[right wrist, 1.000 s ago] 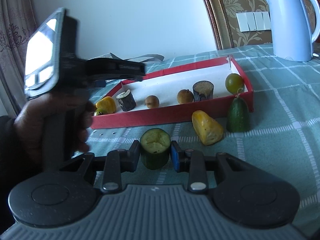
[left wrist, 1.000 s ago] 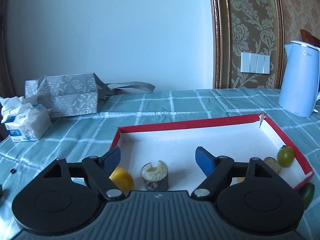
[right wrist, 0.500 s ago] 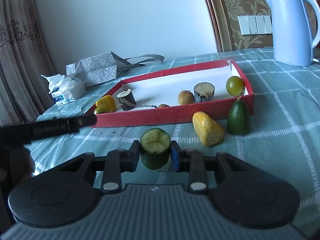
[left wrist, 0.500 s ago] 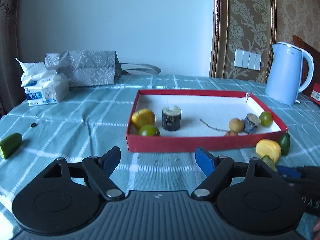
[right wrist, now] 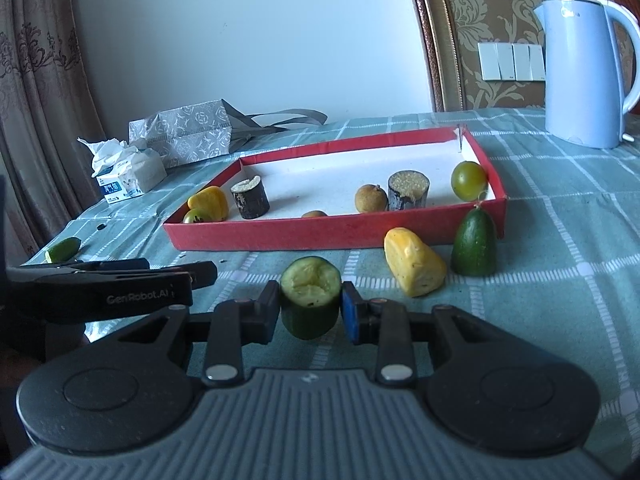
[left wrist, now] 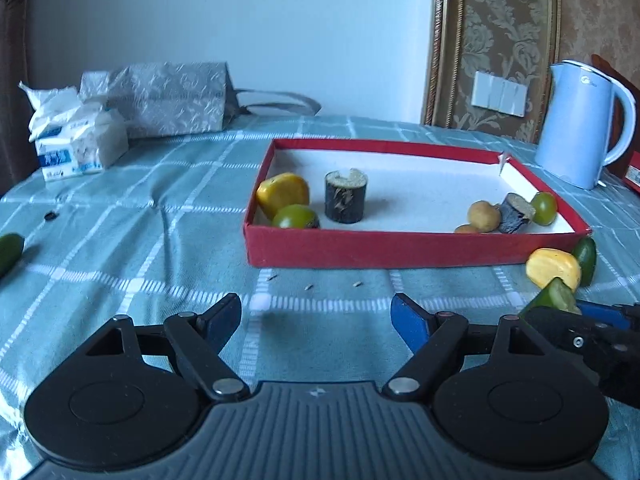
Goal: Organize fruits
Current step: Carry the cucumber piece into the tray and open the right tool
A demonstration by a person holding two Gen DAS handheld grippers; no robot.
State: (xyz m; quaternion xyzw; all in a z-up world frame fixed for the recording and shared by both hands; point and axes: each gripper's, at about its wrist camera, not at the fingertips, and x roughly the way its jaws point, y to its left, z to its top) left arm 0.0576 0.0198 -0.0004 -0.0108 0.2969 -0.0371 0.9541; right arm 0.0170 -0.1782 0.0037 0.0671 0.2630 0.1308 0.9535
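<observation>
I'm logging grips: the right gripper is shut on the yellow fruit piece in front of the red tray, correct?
Not quite. The right wrist view shows the right gripper shut on the green cucumber chunk; the yellow fruit piece lies free before the red tray.

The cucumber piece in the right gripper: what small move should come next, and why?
Probably carry it forward over the near wall of the red tray and set it down inside. The right gripper is shut on the cucumber piece, the tray lies just ahead, and bare white floor shows between its fruits. The left gripper is open, holding nothing.
</observation>
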